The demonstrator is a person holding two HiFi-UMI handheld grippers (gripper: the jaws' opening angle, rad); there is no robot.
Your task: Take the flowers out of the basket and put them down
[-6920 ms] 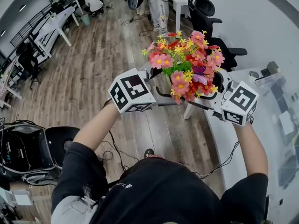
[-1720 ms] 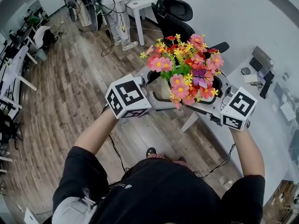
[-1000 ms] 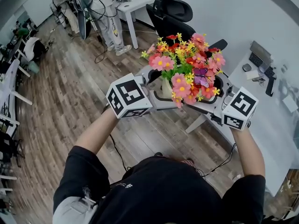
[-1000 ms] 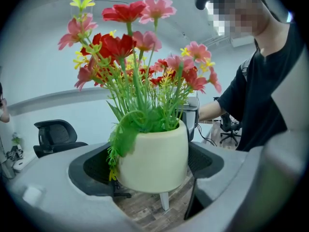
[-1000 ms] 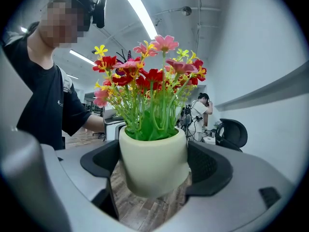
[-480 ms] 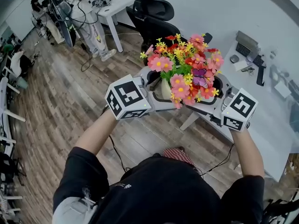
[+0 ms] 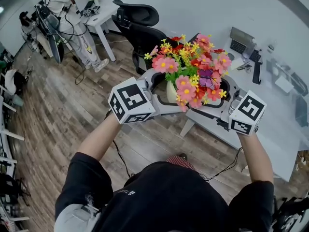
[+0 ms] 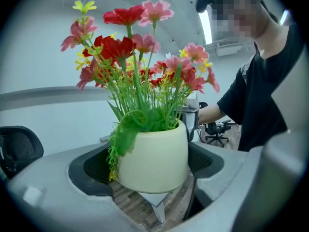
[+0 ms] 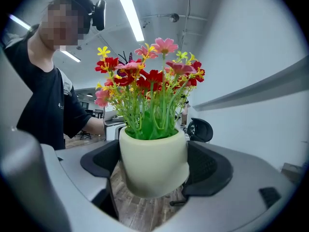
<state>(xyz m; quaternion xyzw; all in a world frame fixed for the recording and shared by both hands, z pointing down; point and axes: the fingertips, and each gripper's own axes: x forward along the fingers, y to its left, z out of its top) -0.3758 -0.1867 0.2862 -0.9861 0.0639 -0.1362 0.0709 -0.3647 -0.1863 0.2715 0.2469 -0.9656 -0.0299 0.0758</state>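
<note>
The white desk (image 7: 273, 122) bears a laptop (image 7: 240, 36) and, perhaps, a keyboard (image 7: 256, 72).

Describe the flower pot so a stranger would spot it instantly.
Look over the wooden floor beside the white desk, between the left gripper and right gripper. The pot is the cream one they hold up, crowded with pink, red and yellow flowers.

A wooden floor (image 7: 58, 105) lies below, with a thin black cable (image 7: 118, 153) running over it. A black office chair (image 7: 137, 25) stands near a small white table (image 7: 99, 14), and a person (image 7: 82, 40) in light clothes stands just beside this table. At the right, a long white counter (image 7: 270, 139) carries a laptop (image 7: 240, 36) and a dark keyboard (image 7: 255, 72)
</note>
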